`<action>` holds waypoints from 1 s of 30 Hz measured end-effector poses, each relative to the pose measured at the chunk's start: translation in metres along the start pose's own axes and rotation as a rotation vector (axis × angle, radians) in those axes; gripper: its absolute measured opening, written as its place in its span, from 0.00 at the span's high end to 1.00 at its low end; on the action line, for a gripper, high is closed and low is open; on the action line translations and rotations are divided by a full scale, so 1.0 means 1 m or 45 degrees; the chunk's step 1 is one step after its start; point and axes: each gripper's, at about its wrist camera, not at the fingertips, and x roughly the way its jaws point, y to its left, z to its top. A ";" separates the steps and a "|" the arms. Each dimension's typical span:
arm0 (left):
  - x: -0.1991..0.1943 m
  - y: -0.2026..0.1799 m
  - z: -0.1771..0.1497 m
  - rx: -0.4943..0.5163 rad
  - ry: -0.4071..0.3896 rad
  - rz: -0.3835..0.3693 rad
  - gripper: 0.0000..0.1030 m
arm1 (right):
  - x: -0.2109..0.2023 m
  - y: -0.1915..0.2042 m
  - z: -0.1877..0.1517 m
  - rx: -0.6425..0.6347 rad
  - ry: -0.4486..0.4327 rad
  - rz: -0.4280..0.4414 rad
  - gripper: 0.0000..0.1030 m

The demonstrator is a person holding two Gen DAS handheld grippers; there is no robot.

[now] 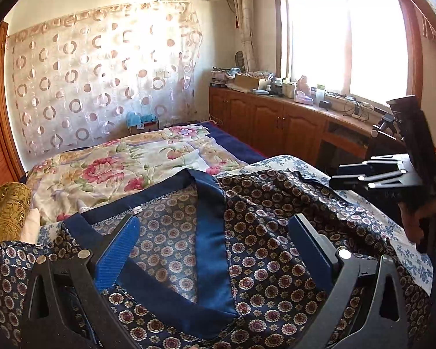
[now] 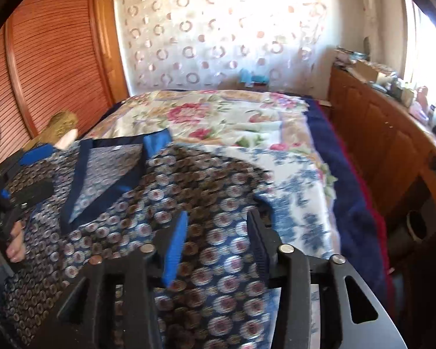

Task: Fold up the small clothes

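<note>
A dark navy garment with a small medallion print (image 1: 270, 232) lies spread on the bed, its plain blue V-neck band (image 1: 209, 232) facing up. My left gripper (image 1: 215, 229) is open just above the neckline, with nothing between its blue pads (image 1: 119, 250). The same garment (image 2: 206, 174) fills the near part of the right wrist view. My right gripper (image 2: 218, 232) is open over the garment's right part, empty. The left gripper (image 2: 23, 174) shows at the left edge there, and the right gripper (image 1: 378, 174) at the right edge of the left wrist view.
A floral quilt (image 1: 125, 163) covers the bed, over a navy blanket (image 2: 348, 203). A gold cushion (image 1: 5, 212) lies at the left. Wooden cabinets (image 1: 276, 122) with clutter run along the right under a window. A louvred wooden wardrobe (image 2: 43, 72) stands at the left.
</note>
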 end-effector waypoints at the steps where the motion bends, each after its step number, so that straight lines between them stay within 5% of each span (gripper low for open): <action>1: 0.001 0.000 0.000 0.003 0.011 0.001 0.00 | 0.004 -0.002 0.001 0.007 0.013 -0.025 0.56; 5: 0.004 0.000 -0.004 -0.003 0.068 -0.035 0.00 | 0.028 -0.018 -0.001 0.045 0.095 -0.094 0.56; 11: 0.005 0.001 -0.008 -0.032 0.122 -0.083 0.00 | 0.064 -0.025 -0.002 0.100 0.223 -0.046 0.58; 13: 0.003 0.003 -0.010 -0.045 0.118 -0.086 0.00 | 0.070 -0.024 0.001 0.091 0.226 -0.032 0.81; 16: 0.001 0.006 -0.010 -0.050 0.114 -0.078 0.00 | 0.067 -0.022 0.009 0.052 0.196 -0.026 0.95; 27: -0.007 0.019 -0.006 -0.094 0.020 0.043 0.00 | 0.052 0.033 0.031 -0.079 0.111 0.188 0.96; 29: -0.012 0.022 -0.004 -0.091 -0.013 0.080 0.00 | 0.051 0.043 0.033 -0.106 0.106 0.232 0.85; 30: -0.014 0.023 -0.003 -0.084 -0.021 0.098 0.00 | 0.052 0.046 0.034 -0.123 0.101 0.227 0.71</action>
